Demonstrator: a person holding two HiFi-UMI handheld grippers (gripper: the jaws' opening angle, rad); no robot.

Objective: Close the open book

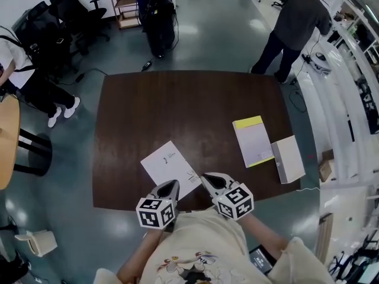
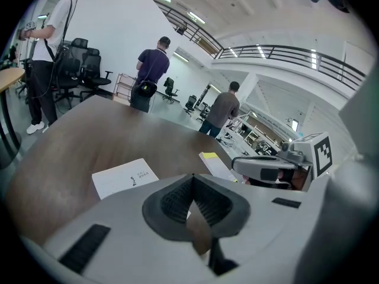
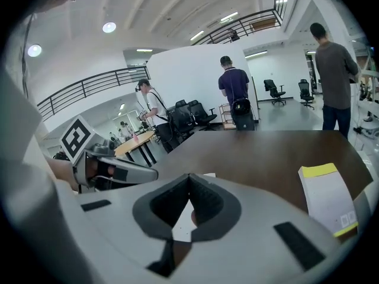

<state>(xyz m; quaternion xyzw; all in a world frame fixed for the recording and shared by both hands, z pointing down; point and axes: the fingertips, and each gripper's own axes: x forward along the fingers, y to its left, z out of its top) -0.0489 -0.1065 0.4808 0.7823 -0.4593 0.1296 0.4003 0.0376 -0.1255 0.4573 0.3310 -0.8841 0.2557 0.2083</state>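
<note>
Jaws on both the left gripper and the right gripper are closed on nothing. Just beyond their tips, at the near edge of the dark brown wooden desk, the thin white paper-covered book lies flat. Its long axis runs far-left to near-right, and it seemingly is shut already. The left gripper is nearer, its tip over the book; the right sits by the book's right corner.

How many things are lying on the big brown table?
3. A white booklet sits near the front edge of the table. A yellow-topped book lies toward the right. A white box lies just beside it at the right edge. I see no others.
</note>
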